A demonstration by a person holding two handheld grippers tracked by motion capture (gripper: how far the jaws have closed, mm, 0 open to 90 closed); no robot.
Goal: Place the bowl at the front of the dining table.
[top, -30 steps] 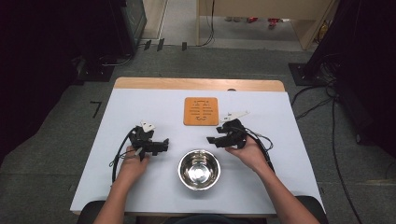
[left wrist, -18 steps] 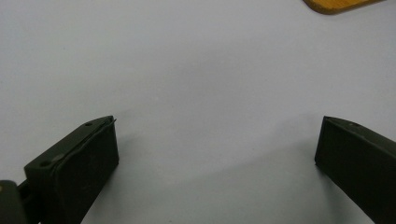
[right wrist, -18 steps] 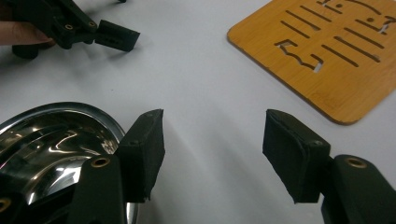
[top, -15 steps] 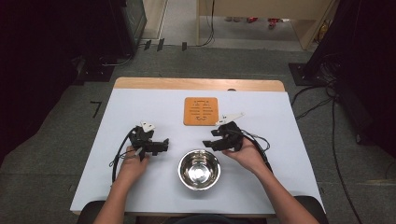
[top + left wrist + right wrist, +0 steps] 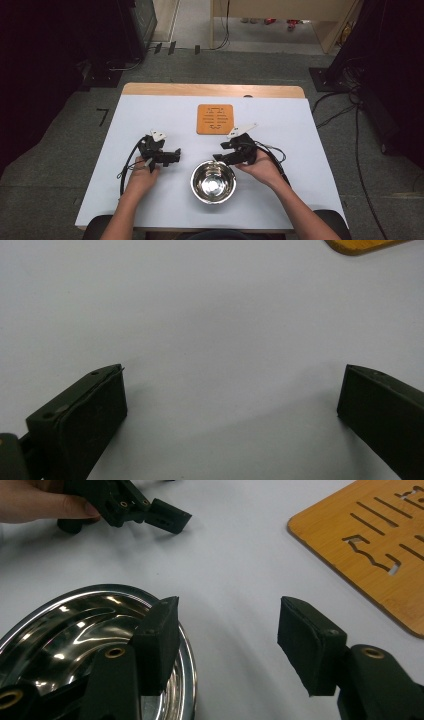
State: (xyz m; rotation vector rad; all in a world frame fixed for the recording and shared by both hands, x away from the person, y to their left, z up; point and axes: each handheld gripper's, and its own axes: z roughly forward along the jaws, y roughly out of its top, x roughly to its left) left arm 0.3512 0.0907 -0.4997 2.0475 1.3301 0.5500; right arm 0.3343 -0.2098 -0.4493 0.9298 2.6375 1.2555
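1. White covering spreads over the table (image 5: 300, 130), with a strip of bare wood along its far edge.
2. A polished steel bowl (image 5: 213, 181) sits near the person's edge, midway between the two forearms.
3. An orange-brown wooden trivet (image 5: 215, 119) with cut slots lies flat farther back, apart from the bowl.
4. The left hand (image 5: 141, 176) reaches in from the bottom and holds the left hand-held gripper (image 5: 175, 155) low over the table, left of the bowl, its jaws pointing toward the bowl.
5. In the left gripper view its jaws stand wide apart with bare white table between them and nothing held; a corner of the trivet shows at the top right.
6. The right hand (image 5: 260, 167) grips the right hand-held gripper (image 5: 218, 156) just behind the bowl's far rim, angled toward the left.
7. In the right gripper view its jaws are spread wide and empty; one jaw hangs over the bowl's rim, the other over bare table, and whether the first touches the rim cannot be told.
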